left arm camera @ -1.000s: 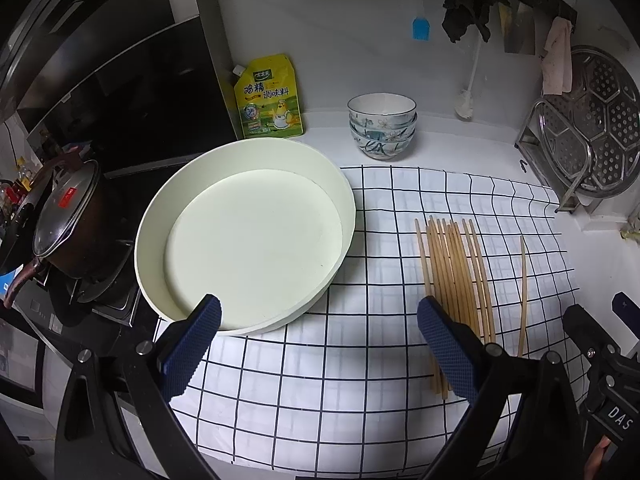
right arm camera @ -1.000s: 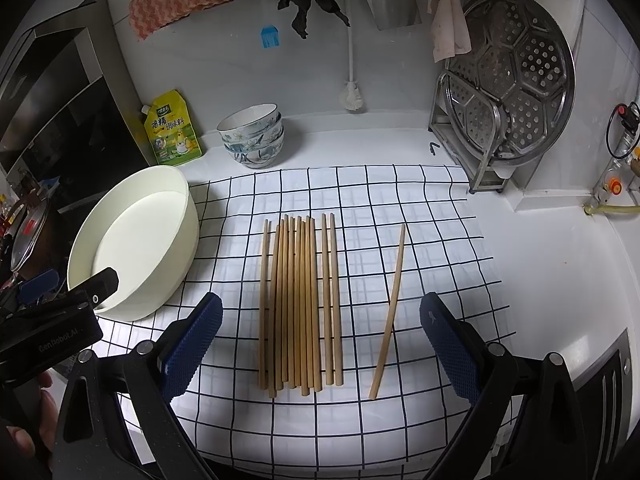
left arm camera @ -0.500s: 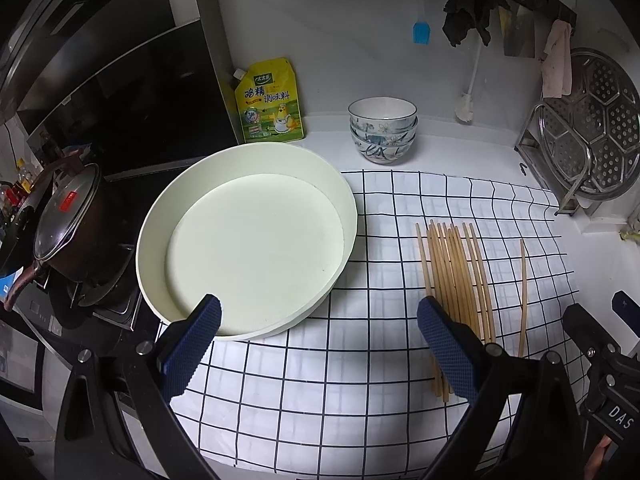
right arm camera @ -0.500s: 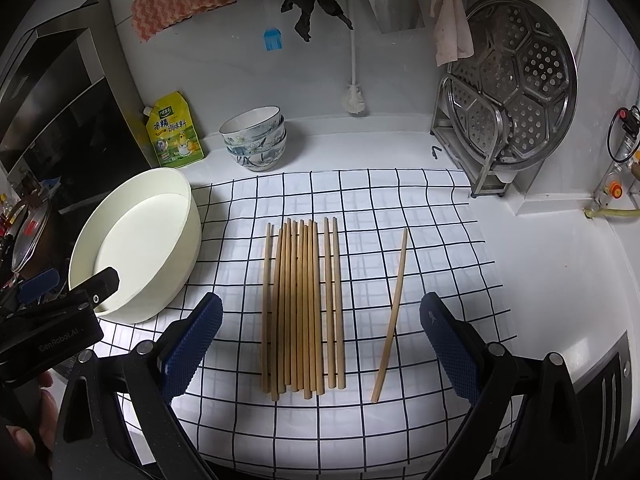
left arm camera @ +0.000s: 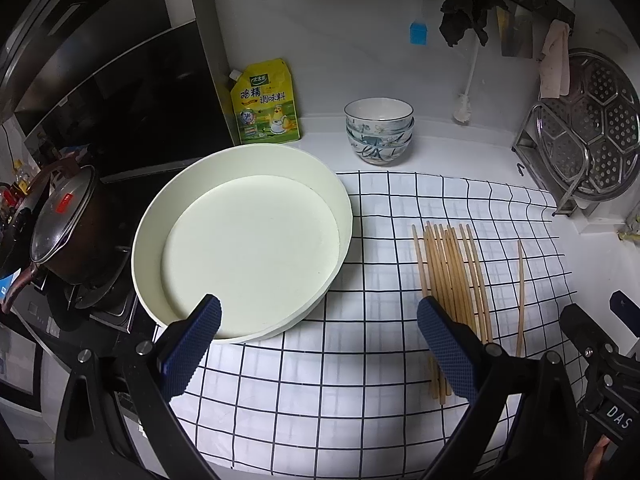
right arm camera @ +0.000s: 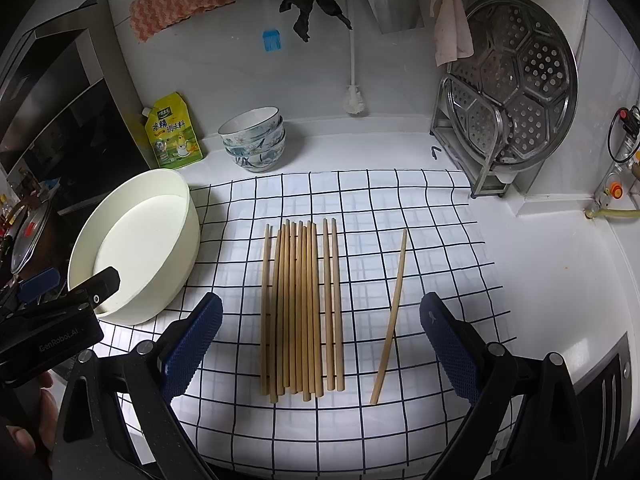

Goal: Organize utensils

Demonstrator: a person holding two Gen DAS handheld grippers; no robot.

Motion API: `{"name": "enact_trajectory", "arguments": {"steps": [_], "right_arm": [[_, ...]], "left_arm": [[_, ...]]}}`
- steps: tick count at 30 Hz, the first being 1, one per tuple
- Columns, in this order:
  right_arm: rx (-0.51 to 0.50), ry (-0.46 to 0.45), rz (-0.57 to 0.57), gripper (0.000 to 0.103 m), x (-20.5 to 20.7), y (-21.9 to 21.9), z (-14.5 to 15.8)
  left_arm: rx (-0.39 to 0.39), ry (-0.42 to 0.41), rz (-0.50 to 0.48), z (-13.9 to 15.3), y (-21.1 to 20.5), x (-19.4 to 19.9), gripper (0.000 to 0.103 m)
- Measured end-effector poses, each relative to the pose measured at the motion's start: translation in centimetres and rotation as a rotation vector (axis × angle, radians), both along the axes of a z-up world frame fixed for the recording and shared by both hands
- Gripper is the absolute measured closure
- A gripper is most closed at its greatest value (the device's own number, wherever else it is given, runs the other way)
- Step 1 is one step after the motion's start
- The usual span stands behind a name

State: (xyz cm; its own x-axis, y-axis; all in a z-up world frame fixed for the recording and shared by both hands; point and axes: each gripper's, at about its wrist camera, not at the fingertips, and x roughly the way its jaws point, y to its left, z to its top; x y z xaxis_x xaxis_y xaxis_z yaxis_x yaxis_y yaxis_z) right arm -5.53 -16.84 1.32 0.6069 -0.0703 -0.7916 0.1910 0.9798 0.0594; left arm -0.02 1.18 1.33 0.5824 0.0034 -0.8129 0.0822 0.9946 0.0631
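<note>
Several wooden chopsticks lie side by side on a white checked cloth; one lone chopstick lies apart to their right. In the left wrist view the bundle of chopsticks and the lone chopstick sit at the right. A round cream basin stands empty at the cloth's left edge, also in the right wrist view as the basin. My left gripper hovers open between basin and bundle. My right gripper is open above the near ends of the chopsticks, holding nothing.
Stacked patterned bowls and a yellow seasoning pouch stand by the back wall. A steel steamer rack stands at the right. A lidded pot sits on the stove at the left. The counter edge lies near.
Both grippers have lifted or drawn back slightly, so the scene sits a little lower in each view. The chopsticks and basin have not moved. Both stay open.
</note>
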Motion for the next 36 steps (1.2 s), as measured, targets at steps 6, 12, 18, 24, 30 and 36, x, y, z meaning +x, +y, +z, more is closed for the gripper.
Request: {"name": "enact_trajectory", "arguments": {"steps": [6, 12, 18, 24, 30, 36], "right_arm": [[-0.002, 0.002, 0.002, 0.008, 0.1, -0.2, -0.1], [0.008, 0.009, -0.003, 0.008, 0.0, -1.9, -0.7], [0.021, 0.016, -0.016, 0.008, -0.7, -4.6, -2.1], [-0.001, 0.092, -0.043, 0.009, -0.3, -8.0, -5.9], [0.008, 0.173, -0.055, 0.009, 1.2, -9.9, -10.7], [-0.011, 0.19, -0.081, 0.009, 2.7, -10.8, -13.8]], "left_arm": [[-0.005, -0.002, -0.013, -0.2, -0.7, 0.1, 0.006], [-0.016, 0.004, -0.038, -0.8, -1.9, 0.4, 0.006], [-0.08, 0.032, -0.052, -2.5, -3.4, 1.3, 0.006], [-0.076, 0.094, -0.045, -6.4, -5.1, 2.4, 0.006], [-0.04, 0.135, -0.023, -10.0, -6.2, 3.2, 0.006], [0.001, 0.139, -0.032, -12.3, -7.4, 3.9, 0.006]]}}
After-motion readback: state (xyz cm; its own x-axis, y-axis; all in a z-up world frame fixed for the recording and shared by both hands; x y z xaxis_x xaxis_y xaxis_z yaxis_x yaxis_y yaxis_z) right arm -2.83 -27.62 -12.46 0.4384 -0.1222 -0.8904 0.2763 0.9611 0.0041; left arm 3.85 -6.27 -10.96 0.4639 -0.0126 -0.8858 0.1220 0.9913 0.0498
